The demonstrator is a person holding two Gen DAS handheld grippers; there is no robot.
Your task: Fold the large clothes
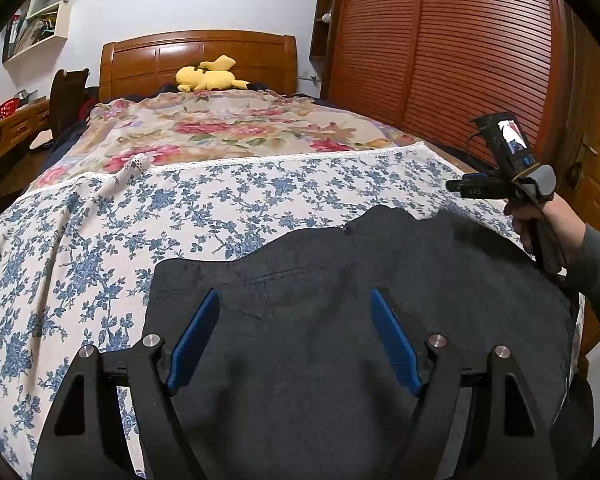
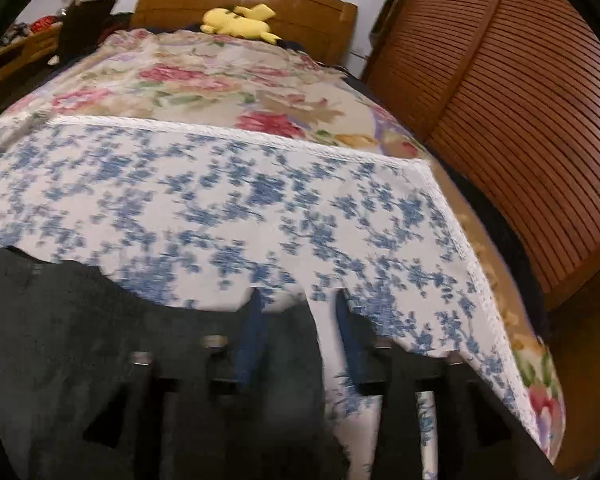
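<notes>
Blue-flowered white cloth [image 1: 228, 208] covers the near half of a bed [image 1: 204, 56], with a dark garment [image 1: 340, 280] spread flat on it at the near edge. Above the garment, the left gripper [image 1: 296, 312] hovers with its blue fingers [image 1: 194, 340] spread wide, grasping nothing. The right gripper [image 2: 298, 316], blurred, hangs partly parted over the garment's right edge, empty.

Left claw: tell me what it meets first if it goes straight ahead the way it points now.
Probably the dark grey garment, spread on the blue-flowered white bedspread: the open left claw looks down onto it, though its height above the cloth is unclear.
</notes>
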